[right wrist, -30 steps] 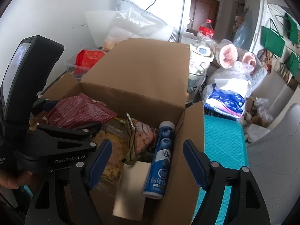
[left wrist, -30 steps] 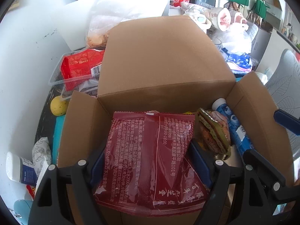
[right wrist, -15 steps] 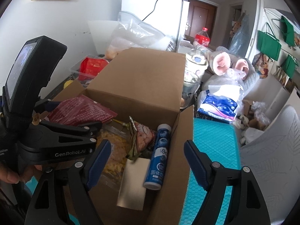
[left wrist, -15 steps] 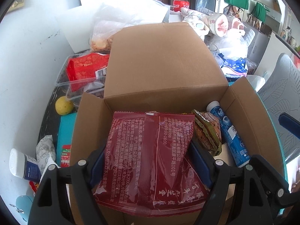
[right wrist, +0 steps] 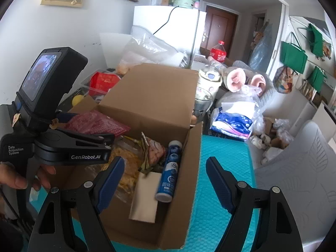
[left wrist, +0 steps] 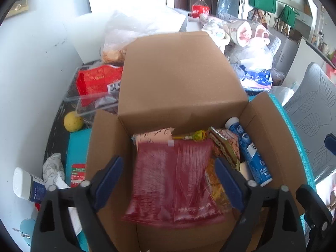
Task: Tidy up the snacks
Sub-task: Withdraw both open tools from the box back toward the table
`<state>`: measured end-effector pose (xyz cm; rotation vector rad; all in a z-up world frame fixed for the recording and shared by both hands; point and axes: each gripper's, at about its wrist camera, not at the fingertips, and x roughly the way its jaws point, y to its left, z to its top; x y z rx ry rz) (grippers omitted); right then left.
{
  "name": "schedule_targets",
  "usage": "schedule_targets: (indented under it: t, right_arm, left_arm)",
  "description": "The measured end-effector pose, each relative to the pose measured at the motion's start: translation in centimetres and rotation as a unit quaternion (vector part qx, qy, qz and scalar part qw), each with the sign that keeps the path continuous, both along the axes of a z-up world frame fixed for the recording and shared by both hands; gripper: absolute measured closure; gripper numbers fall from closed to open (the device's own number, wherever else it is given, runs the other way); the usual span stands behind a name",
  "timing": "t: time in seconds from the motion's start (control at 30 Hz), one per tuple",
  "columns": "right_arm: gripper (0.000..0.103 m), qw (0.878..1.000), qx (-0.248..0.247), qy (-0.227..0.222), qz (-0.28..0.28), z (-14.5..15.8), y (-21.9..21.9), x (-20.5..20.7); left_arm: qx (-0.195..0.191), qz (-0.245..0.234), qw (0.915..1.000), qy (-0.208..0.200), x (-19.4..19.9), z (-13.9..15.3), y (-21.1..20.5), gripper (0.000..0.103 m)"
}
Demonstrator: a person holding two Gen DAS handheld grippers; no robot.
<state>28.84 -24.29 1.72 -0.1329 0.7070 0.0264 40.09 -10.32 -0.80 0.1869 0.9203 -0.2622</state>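
An open cardboard box (left wrist: 182, 79) stands on a teal mat (right wrist: 220, 168). My left gripper (left wrist: 168, 180) is open above the box. A dark red snack bag (left wrist: 174, 180) lies blurred between its fingers, loose over the other snacks. The bag also shows in the right wrist view (right wrist: 96, 124), beside the left gripper's body. In the box are a blue tube (left wrist: 248, 153), a pink-green packet (left wrist: 226, 145) and a yellow bag (right wrist: 126, 163). My right gripper (right wrist: 164, 178) is open and empty over the box's right side.
Left of the box are a clear tray with a red packet (left wrist: 96, 82), a yellow ball (left wrist: 73, 121) and a white bottle (left wrist: 27, 185). Behind are plastic bags (right wrist: 237, 109), a cola bottle (left wrist: 200, 8) and a white fridge (right wrist: 168, 25). A grey chair (right wrist: 294, 168) is right.
My left gripper has opened and let go of the red bag, which drops into the box. Both cameras have pulled back and up from the box.
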Motion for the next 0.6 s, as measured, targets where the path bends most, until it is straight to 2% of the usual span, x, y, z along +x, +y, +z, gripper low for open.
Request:
schedule_targets:
  t: [0.03,0.37,0.6]
  right_arm:
    - [0.022,1.0,0.001,-0.001,-0.001,0.1,0.0,-0.1]
    - [0.022,1.0,0.017,-0.017,-0.003,1.8,0.0,-2.5]
    - [0.022,0.999,0.023,-0.044,0.005,3.5,1.2,-5.2]
  left_arm:
    - [-0.001,-0.001,1.0,-0.01,-0.2,0.3,0.0,0.001]
    - [-0.019,-0.01,0.999,-0.039,-3.1,3.4,0.9,0.001]
    - [-0.029,-0.002,0.9969,-0.073,-6.8,6.3,3.1,0.001]
